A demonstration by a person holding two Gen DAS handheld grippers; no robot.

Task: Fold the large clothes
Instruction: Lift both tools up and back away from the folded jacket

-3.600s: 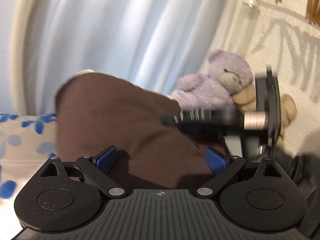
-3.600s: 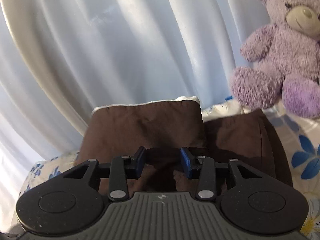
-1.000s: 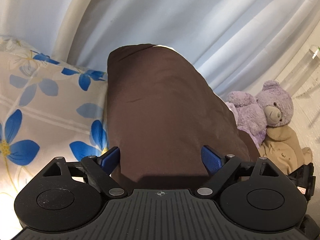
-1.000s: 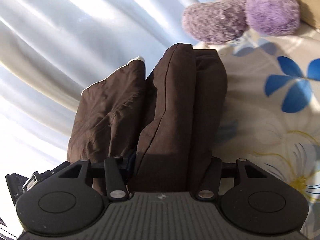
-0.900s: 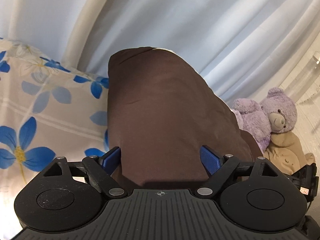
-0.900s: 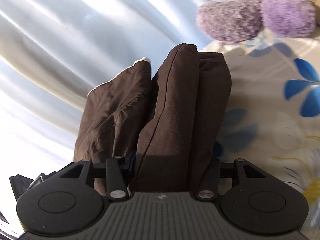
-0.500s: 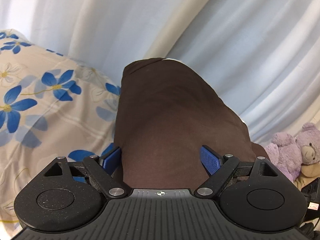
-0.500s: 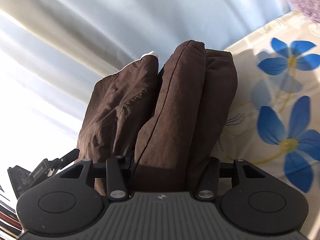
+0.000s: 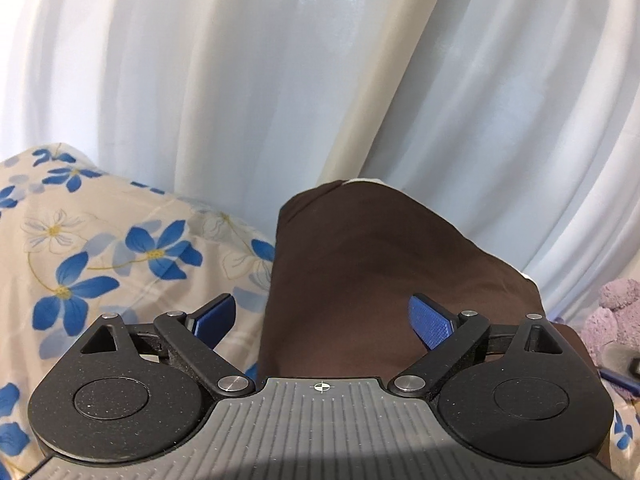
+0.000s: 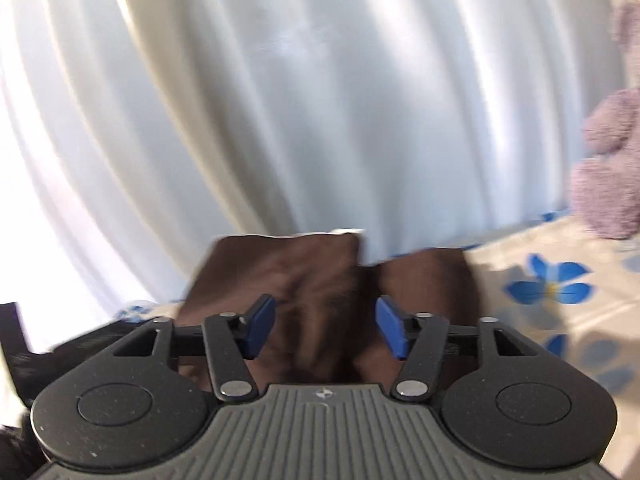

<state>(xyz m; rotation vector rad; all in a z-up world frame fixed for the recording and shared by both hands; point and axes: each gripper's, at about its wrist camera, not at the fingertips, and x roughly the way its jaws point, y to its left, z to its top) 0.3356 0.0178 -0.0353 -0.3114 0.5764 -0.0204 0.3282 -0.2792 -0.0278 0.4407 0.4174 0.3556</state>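
**Q:** Left wrist view first. What have you got?

**A:** My left gripper is released. Its fingers are spread really wide and have just been opening. The folded brown garment lies on the bed, which has a blue flower sheet, and it runs away from me toward the white curtain. The near end of the garment sits between the fingers, but neither one presses on it. The left finger is off to the side over the sheet, and the right one hangs over the cloth. A purple teddy peeks in at the right edge.

**Q:** And the right wrist view?

**A:** It's blurry, fair warning. My right gripper has its fingers about halfway apart. The blue inner faces show clear, so it's let go and isn't pinching anything. The brown garment is just past the tips, a lumpy bundle with a crease down the middle and a pale edge along its far end. It lies on the bed against the curtain. The teddy is off to the right, well apart from the garment.
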